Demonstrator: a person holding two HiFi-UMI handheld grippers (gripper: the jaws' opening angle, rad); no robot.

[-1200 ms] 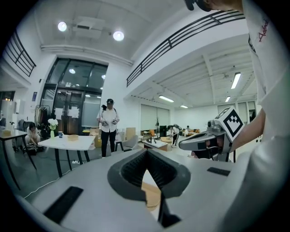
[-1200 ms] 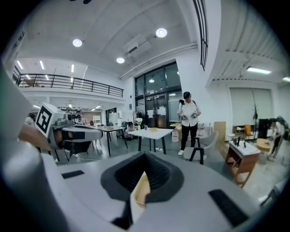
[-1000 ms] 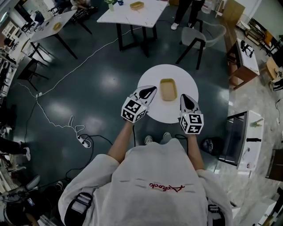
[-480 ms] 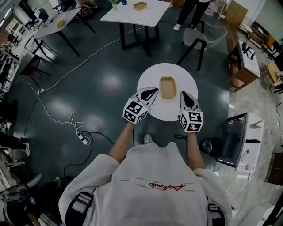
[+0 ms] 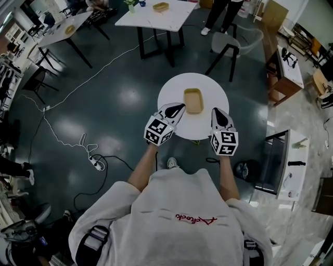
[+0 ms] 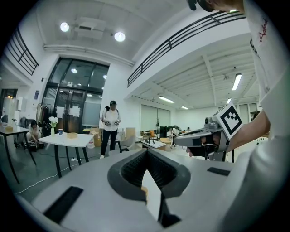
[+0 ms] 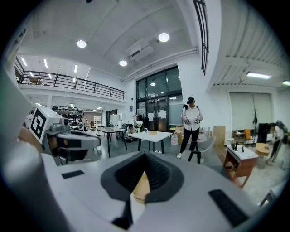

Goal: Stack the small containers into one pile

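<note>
A tan rectangular container (image 5: 193, 100) sits a little above the middle of the small round white table (image 5: 167, 91); I cannot tell whether it is one container or a nested pile. My left gripper (image 5: 179, 107) hovers over the table's near-left edge, shut and empty, pointing at the container from a short way off. My right gripper (image 5: 217, 111) hangs over the near-right edge, also shut and empty. In the right gripper view the container (image 7: 141, 186) shows as a tan strip beyond the closed right gripper (image 7: 144, 156). The left gripper (image 6: 147, 156) sees mostly white tabletop.
A larger white table (image 5: 156, 18) with another tan container (image 5: 161, 7) stands farther back, with a grey chair (image 5: 231, 44) to its right. A person (image 7: 190, 124) stands beyond. A cable and power strip (image 5: 97, 164) lie on the dark floor to the left. A wooden desk (image 5: 287, 65) stands at right.
The round table and container sit slightly further left and up in the head view. Both grippers keep almost the same place and stay shut.
</note>
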